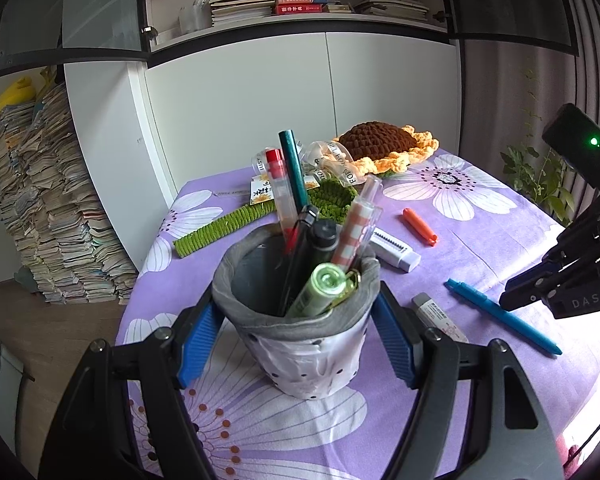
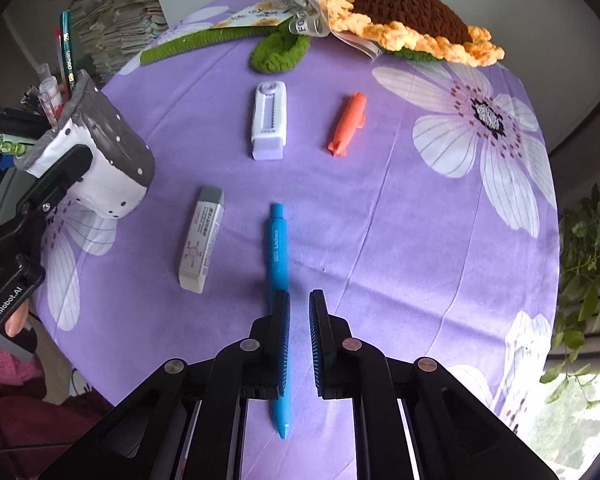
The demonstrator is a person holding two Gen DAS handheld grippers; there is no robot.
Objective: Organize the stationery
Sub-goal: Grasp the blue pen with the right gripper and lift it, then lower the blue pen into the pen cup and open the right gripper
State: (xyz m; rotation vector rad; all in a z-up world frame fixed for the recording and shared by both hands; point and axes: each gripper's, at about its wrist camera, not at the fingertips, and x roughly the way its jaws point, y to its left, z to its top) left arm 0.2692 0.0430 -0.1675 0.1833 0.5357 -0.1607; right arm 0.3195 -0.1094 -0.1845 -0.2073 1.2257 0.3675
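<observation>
Purple tablecloth (image 2: 380,208) printed with big white flowers, bright blue pen (image 2: 278,248), orange clip (image 2: 348,124), grey-and-white eraser (image 2: 202,236), grey pen pot (image 1: 300,320) with what look like dark dots, brown-and-yellow crochet sunflower (image 2: 416,20).

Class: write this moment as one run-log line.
left gripper: shut on grey-and-white fabric pen pot | right gripper: shut, empty, over blue plastic pen | pen: lying on purple cloth
</observation>
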